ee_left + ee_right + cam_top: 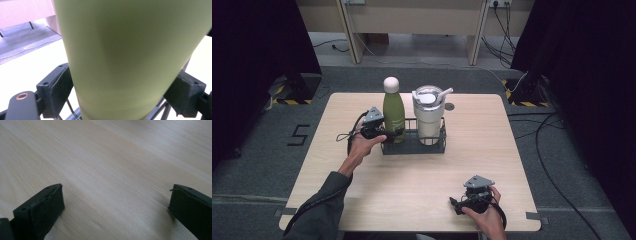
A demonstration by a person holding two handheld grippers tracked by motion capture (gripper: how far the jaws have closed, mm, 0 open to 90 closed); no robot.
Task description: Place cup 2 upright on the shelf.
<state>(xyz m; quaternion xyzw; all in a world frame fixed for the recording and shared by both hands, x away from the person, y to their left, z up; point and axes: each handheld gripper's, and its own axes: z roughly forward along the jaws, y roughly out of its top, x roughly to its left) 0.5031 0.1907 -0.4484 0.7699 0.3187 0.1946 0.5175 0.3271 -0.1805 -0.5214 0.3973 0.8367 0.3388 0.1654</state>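
Holding the green bottle (pixel 130 60) tight, the left gripper (pixel 384 132) has a jaw pressed on each side — the bottle stands in the black rack (pixel 412 146). Lift it straight up, slowly. The right gripper (pixel 115 212) rests wide open — nothing between its jaws.

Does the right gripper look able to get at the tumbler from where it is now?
Probably yes. The right gripper is open over bare table, and the tumbler faces it from the rack; the left gripper is on the bottle beside it.
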